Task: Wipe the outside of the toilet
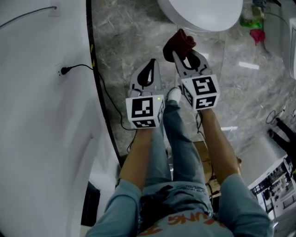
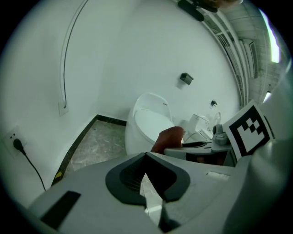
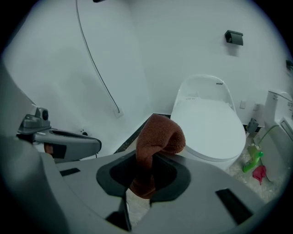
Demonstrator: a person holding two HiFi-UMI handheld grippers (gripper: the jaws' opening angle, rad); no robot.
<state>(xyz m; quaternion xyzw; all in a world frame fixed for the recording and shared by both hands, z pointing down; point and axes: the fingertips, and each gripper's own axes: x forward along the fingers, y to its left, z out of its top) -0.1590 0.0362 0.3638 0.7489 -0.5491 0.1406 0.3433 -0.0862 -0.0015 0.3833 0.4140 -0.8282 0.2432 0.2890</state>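
Note:
The white toilet (image 1: pixel 203 14) stands at the top of the head view with its lid down; it also shows as the toilet (image 3: pixel 210 123) and the toilet (image 2: pixel 149 123) in the gripper views. My right gripper (image 1: pixel 186 53) is shut on a brown cloth (image 1: pixel 179 42), which bunches out past the jaws, a short way in front of the bowl. That cloth (image 3: pixel 155 146) fills the right gripper (image 3: pixel 149 160). My left gripper (image 1: pixel 149 67) hangs beside it to the left, shut with nothing in it. In its own view the left gripper (image 2: pixel 146 160) shows only a thin slit.
A white wall (image 1: pixel 41 115) runs down the left with a black plug and cable (image 1: pixel 64 70). A green bottle and pink object (image 1: pixel 253 25) sit right of the toilet. The person's jeans and white shoe (image 1: pixel 174 95) are below the grippers on the grey marble floor (image 1: pixel 115 41).

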